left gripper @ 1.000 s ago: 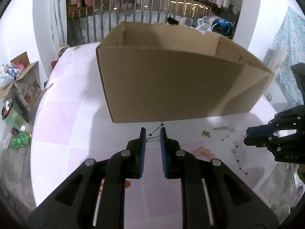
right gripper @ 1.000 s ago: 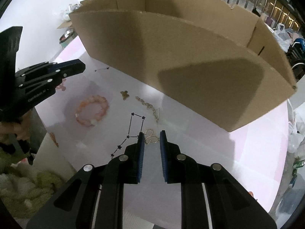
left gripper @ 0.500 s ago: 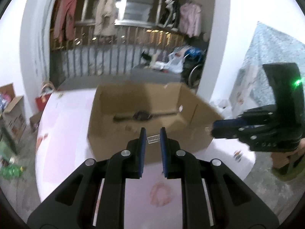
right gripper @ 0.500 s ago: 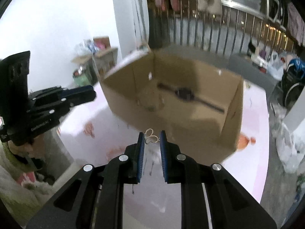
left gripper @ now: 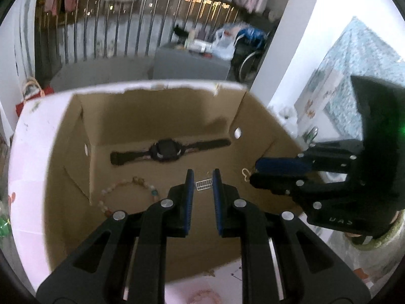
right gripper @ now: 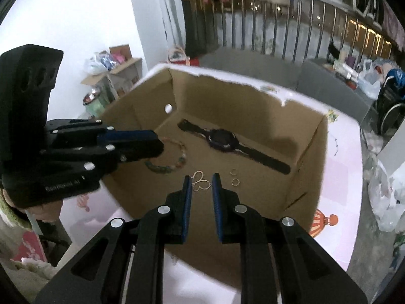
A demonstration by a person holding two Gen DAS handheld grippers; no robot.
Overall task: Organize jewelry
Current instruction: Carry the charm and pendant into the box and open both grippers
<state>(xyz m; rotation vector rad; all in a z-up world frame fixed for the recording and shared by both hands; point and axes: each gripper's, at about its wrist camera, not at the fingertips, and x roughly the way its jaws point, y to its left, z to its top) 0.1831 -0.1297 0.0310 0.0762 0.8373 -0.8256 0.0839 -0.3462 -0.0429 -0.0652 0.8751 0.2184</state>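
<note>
I had both pieces over the cardboard box (left gripper: 76, 157), the left gripper (left gripper: 203, 185) pinching a small silver ladder-shaped charm (left gripper: 204, 185) and the right gripper (right gripper: 201, 186) a gold heart-loop earring (right gripper: 200, 181), the wristwatch (right gripper: 225, 140) lying toward 12 o'clock, so I judged the next move to be lowering and letting go.

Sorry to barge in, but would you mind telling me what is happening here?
A person is sorting jewelry into a cardboard box, with a gripper in each hand. The left gripper is shut on a small silver ladder-like piece, the right gripper on a gold looped piece; both are held over the open box. Inside lie a black watch, a beaded bracelet and two small rings.
</note>
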